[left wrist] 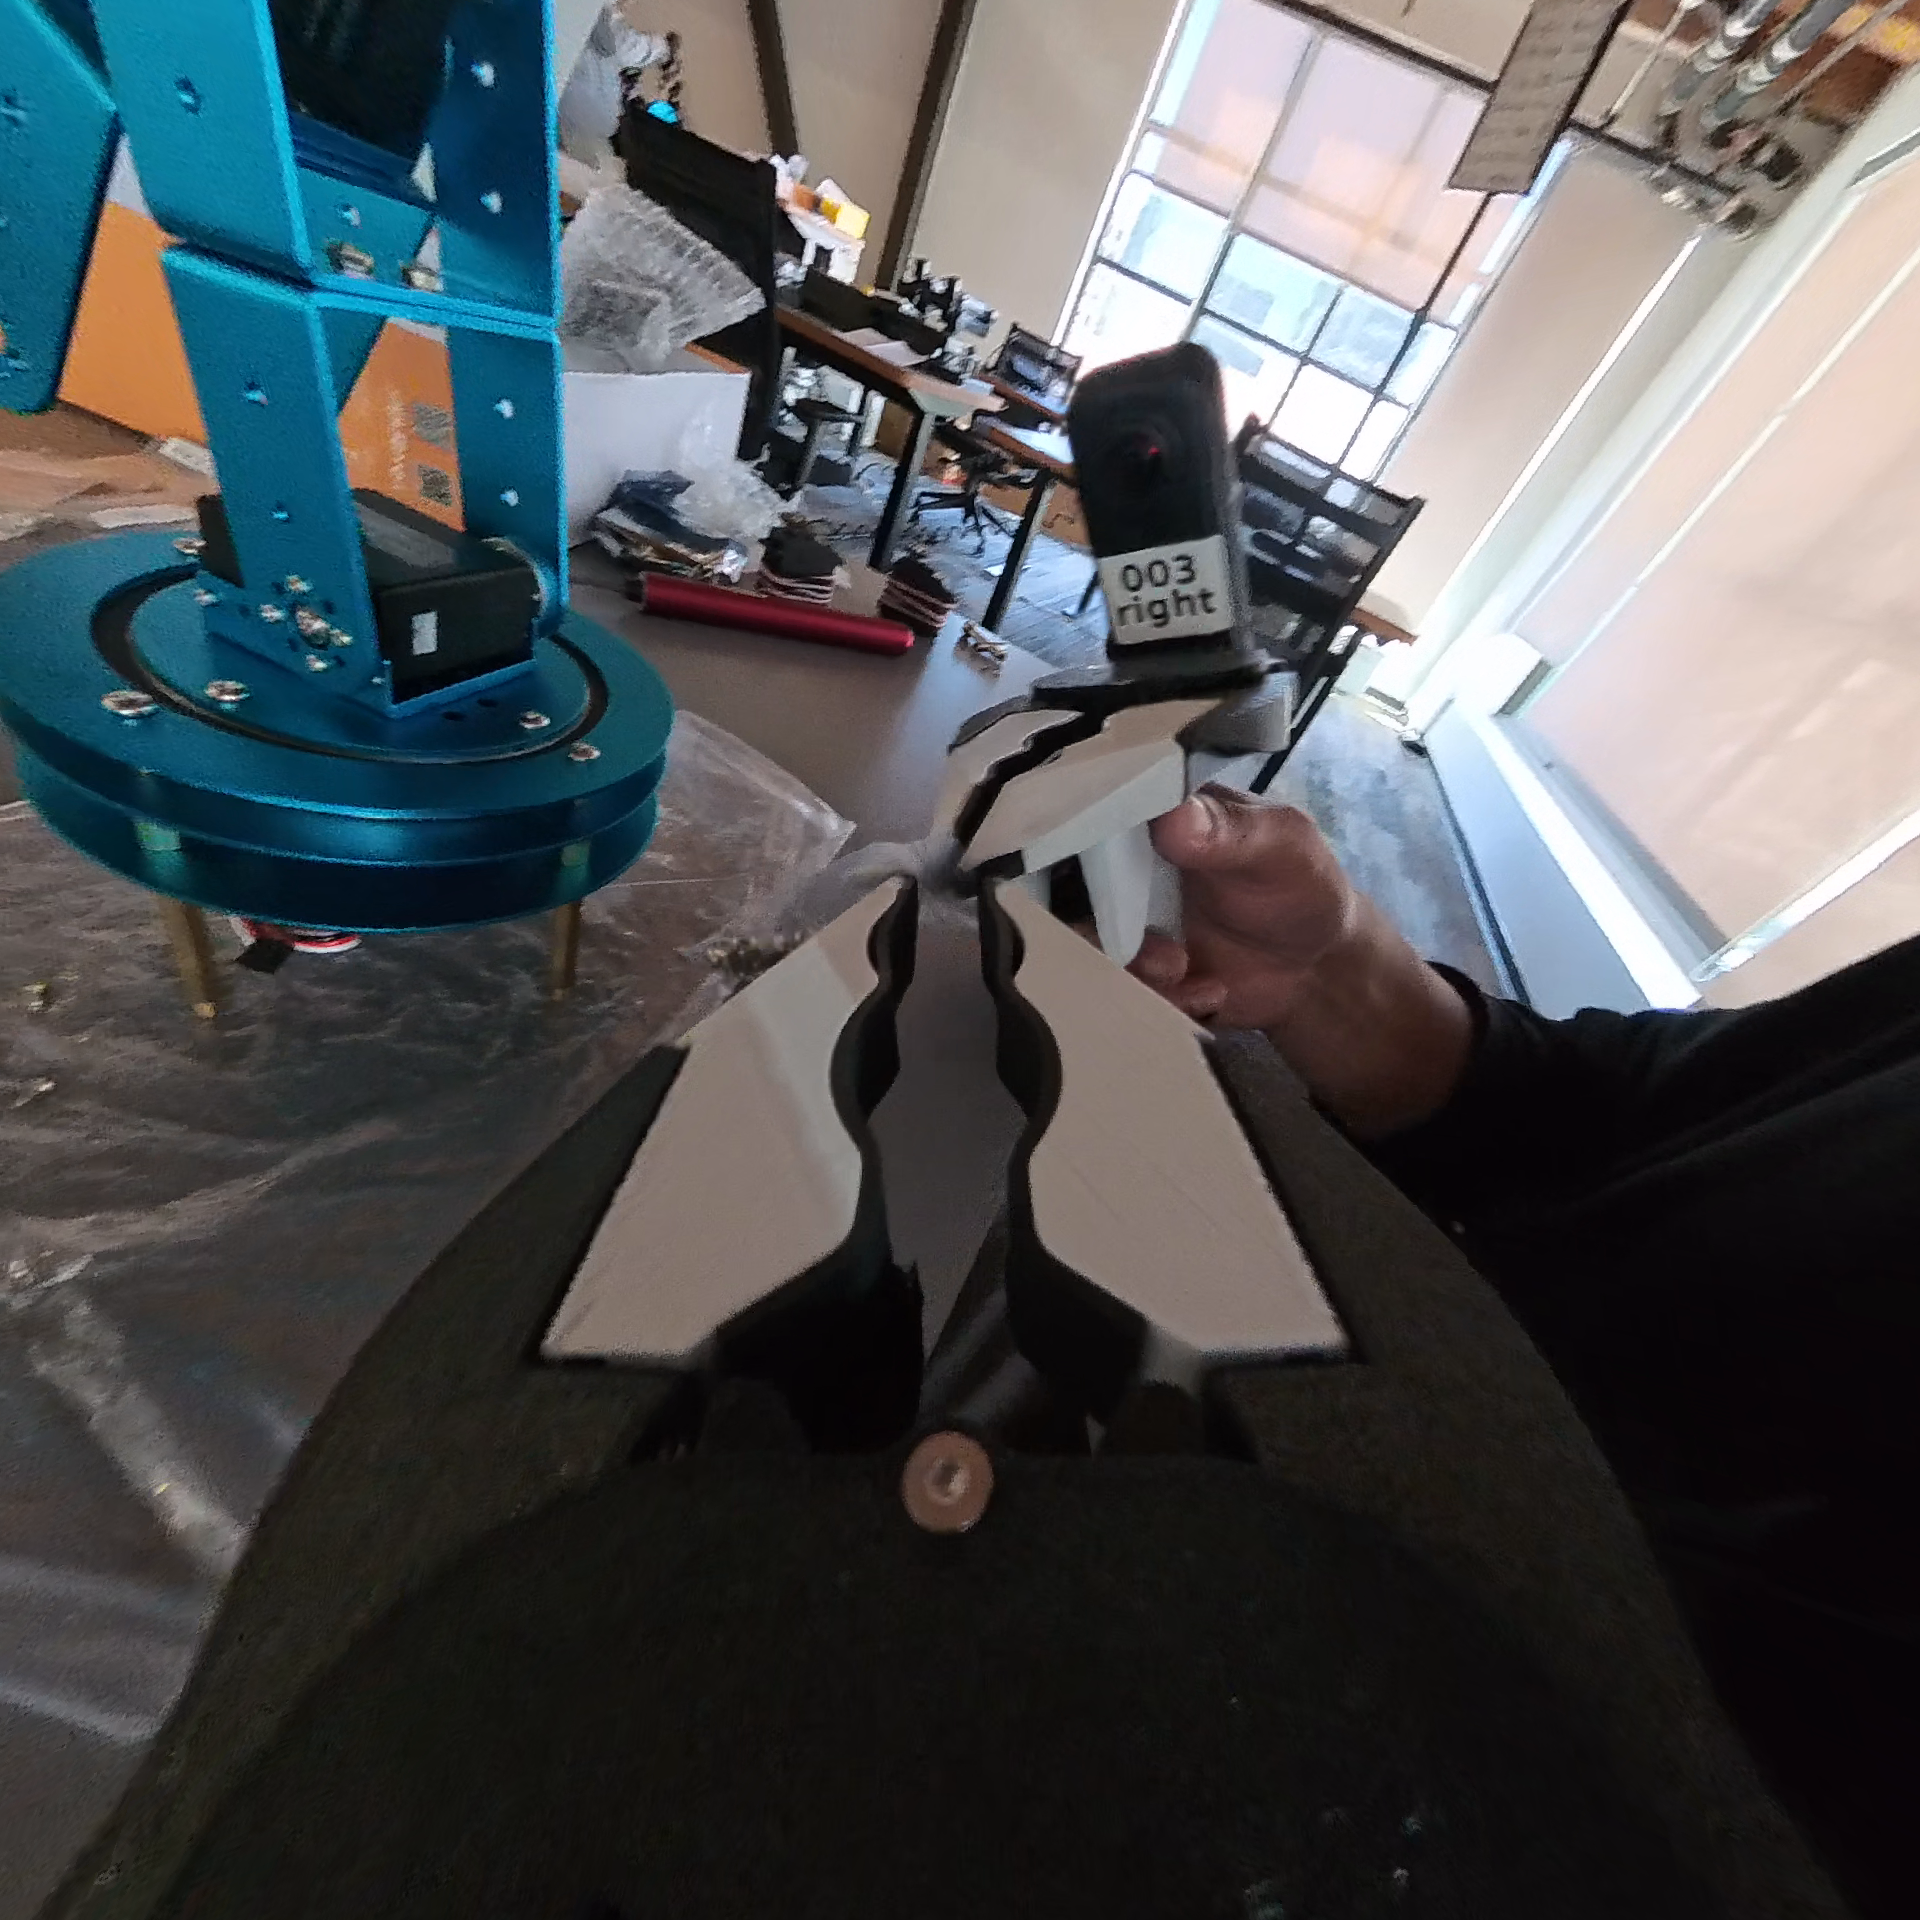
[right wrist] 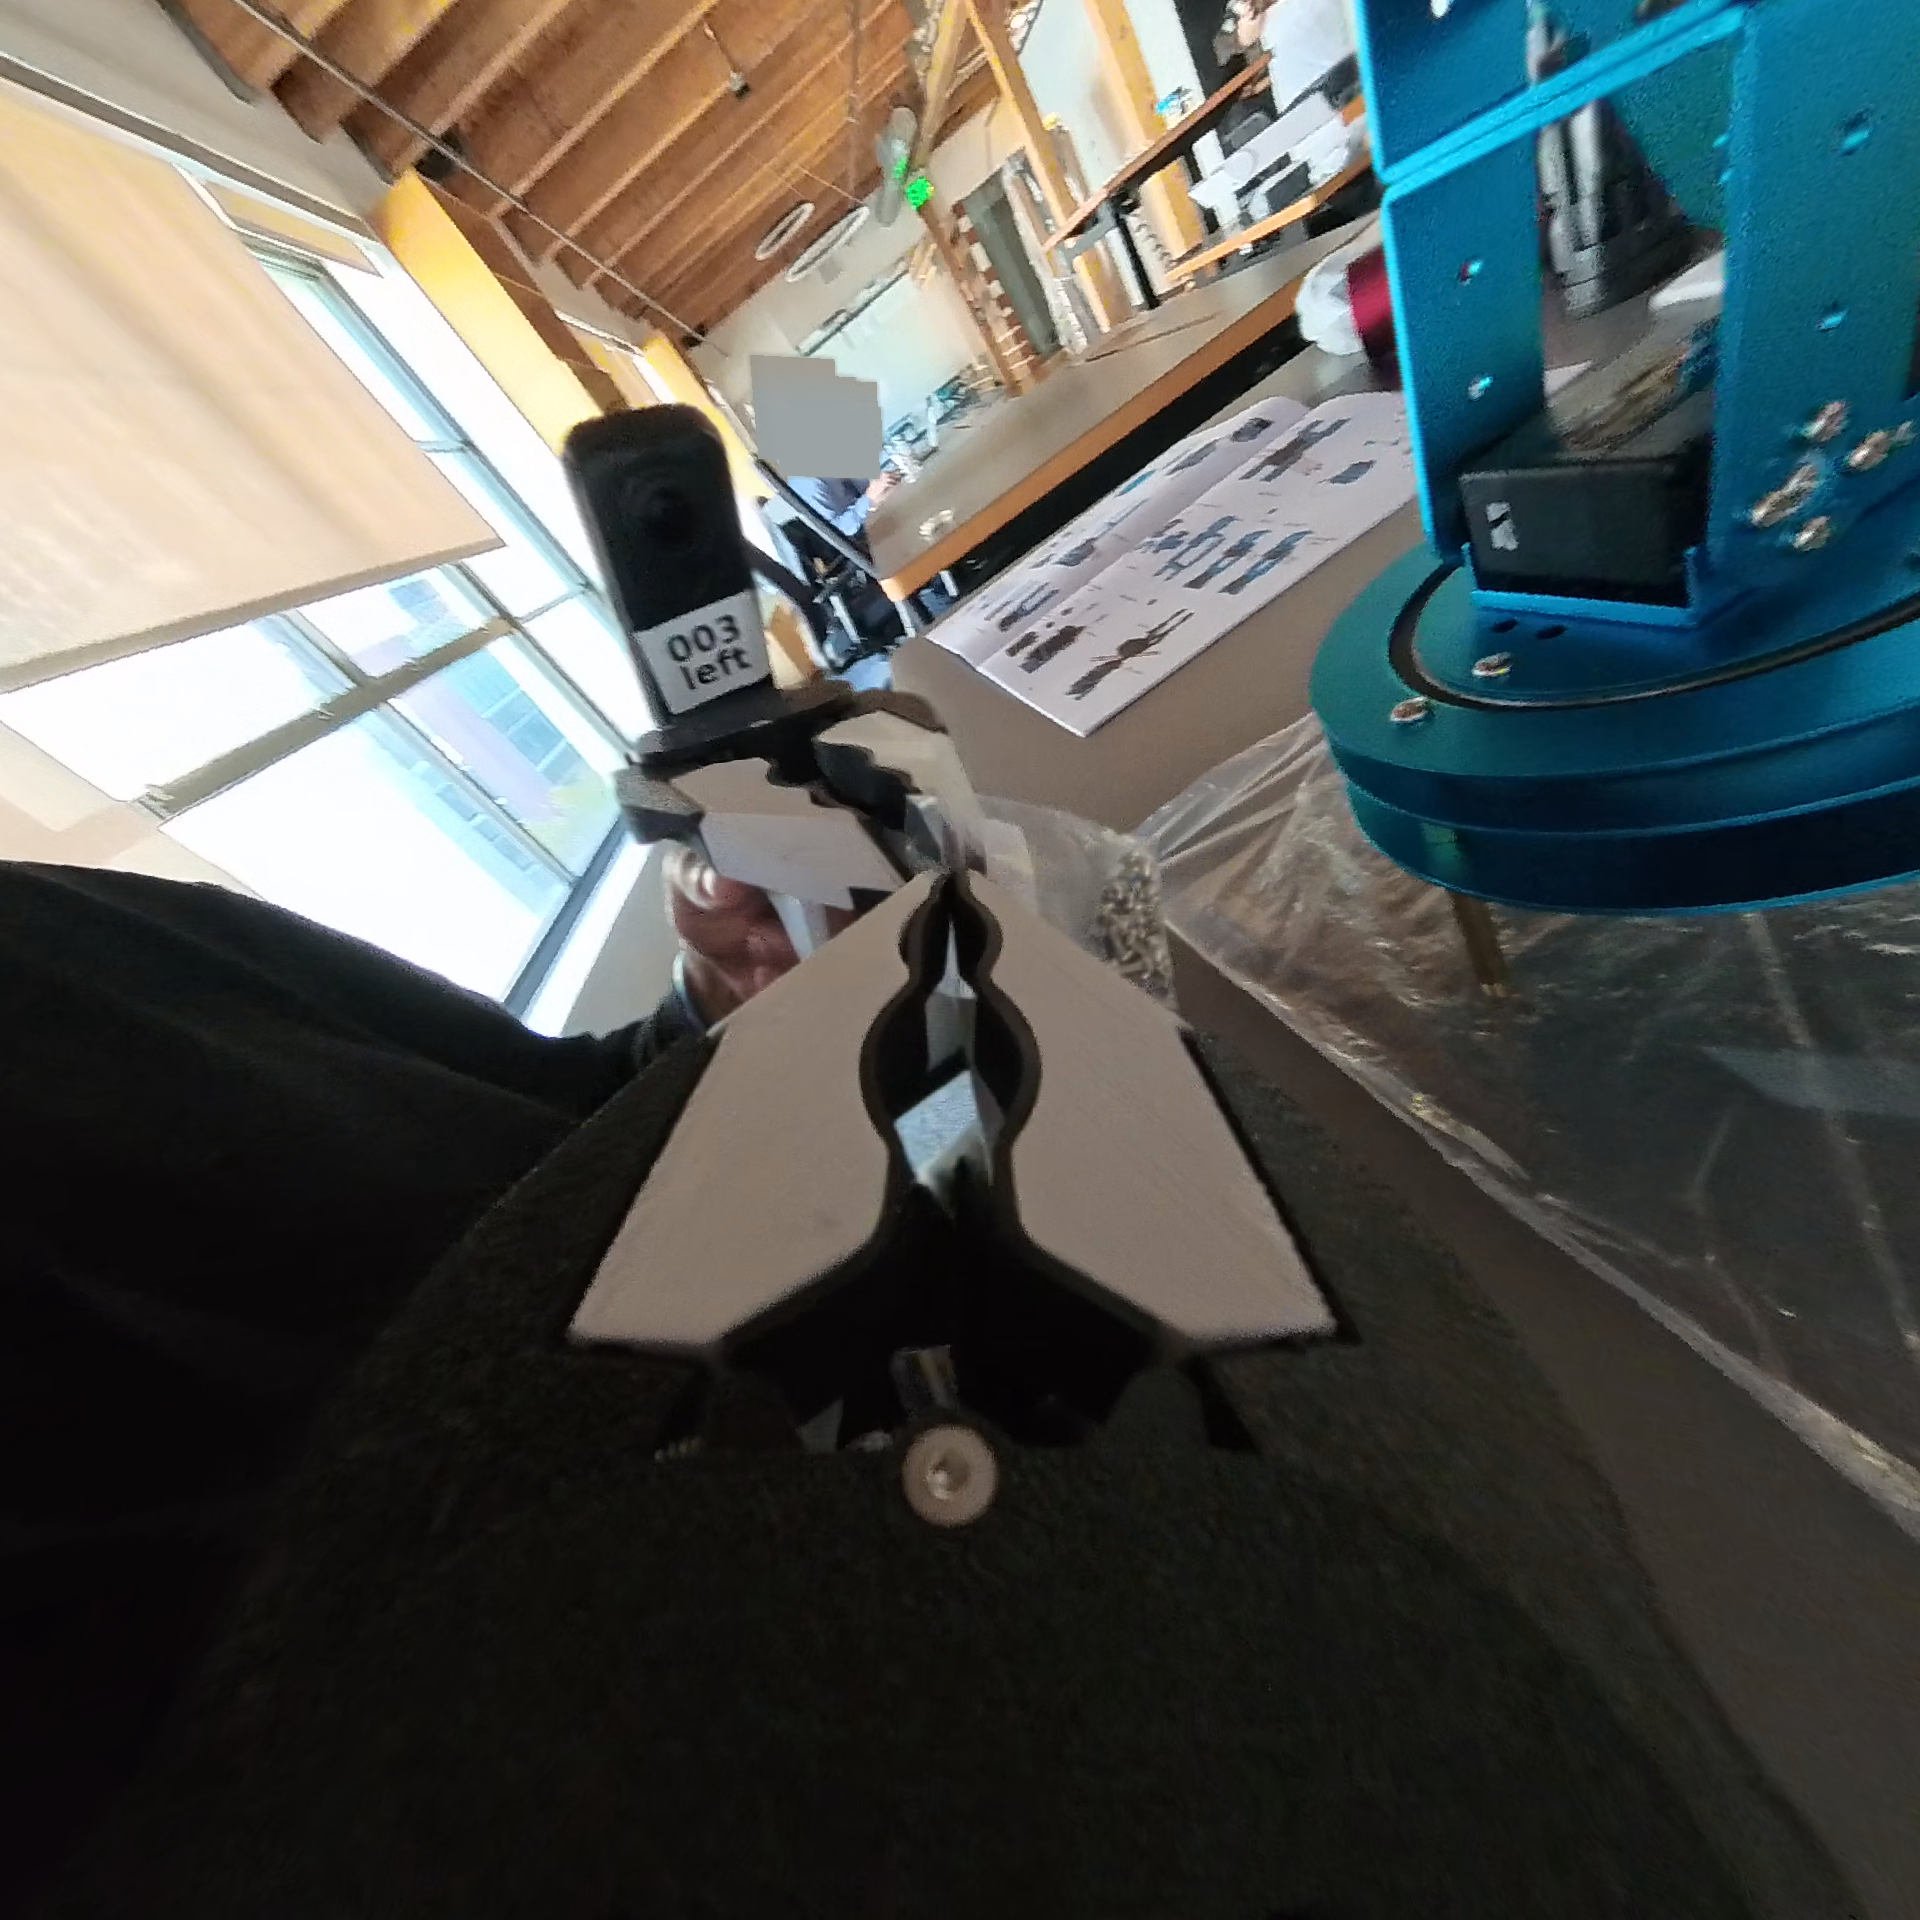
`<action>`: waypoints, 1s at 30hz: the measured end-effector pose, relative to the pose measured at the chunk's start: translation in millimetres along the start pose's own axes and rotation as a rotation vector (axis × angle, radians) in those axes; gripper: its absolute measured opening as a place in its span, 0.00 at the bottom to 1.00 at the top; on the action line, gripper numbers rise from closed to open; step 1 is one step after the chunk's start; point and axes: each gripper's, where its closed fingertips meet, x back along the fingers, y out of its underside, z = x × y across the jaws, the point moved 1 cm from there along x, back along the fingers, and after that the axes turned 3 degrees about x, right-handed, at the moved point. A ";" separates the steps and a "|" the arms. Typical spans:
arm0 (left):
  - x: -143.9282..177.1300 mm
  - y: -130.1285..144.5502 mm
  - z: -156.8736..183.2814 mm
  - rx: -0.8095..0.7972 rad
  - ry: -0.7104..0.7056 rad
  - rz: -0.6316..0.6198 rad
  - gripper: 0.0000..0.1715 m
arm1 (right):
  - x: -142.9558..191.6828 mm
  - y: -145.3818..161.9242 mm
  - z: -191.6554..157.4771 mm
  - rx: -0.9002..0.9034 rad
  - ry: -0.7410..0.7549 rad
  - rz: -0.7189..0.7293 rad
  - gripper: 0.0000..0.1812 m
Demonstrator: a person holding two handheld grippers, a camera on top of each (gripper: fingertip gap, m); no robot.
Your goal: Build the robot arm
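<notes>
Crinkled clear plastic bag [left wrist: 904, 868] is pinched between both your claws: left claw [left wrist: 940, 883] and right claw [right wrist: 948, 883] meet tip-to-tip, each clamped on its twisted corner, beside the blue metal robot base [left wrist: 332, 748].

Blue robot arm base [left wrist: 332, 748] on brass legs [left wrist: 192, 961] blocks the left of the surface [left wrist: 831, 675]. Crinkled clear plastic sheet [left wrist: 260, 1091] lies under it. Left gripper [left wrist: 940, 883] and right gripper [left wrist: 961, 868] meet tip to tip at the sheet's corner, no gap between. Red tube [left wrist: 774, 613] and clutter block the far side.
</notes>
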 end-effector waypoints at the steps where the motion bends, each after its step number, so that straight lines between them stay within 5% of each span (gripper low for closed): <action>1: 0.1 0.3 -1.9 -0.009 -0.022 -0.006 0.05 | -0.2 0.4 1.4 0.024 0.026 -0.004 0.00; 13: 1.3 3.5 -5.7 -0.111 -0.117 -0.020 0.00 | 1.4 1.8 2.1 0.253 0.221 -0.056 0.00; 21: -4.6 12.6 -23.5 0.010 -0.269 0.010 0.00 | 11.6 -0.5 28.3 0.486 0.605 -0.117 0.00; 28: -0.3 16.4 -21.0 0.080 -0.221 -0.041 0.00 | 2.3 7.2 19.8 0.564 0.532 -0.201 0.00; 30: 4.5 13.7 -17.7 0.135 -0.146 -0.083 0.00 | 0.4 7.3 6.6 0.609 0.381 -0.231 0.01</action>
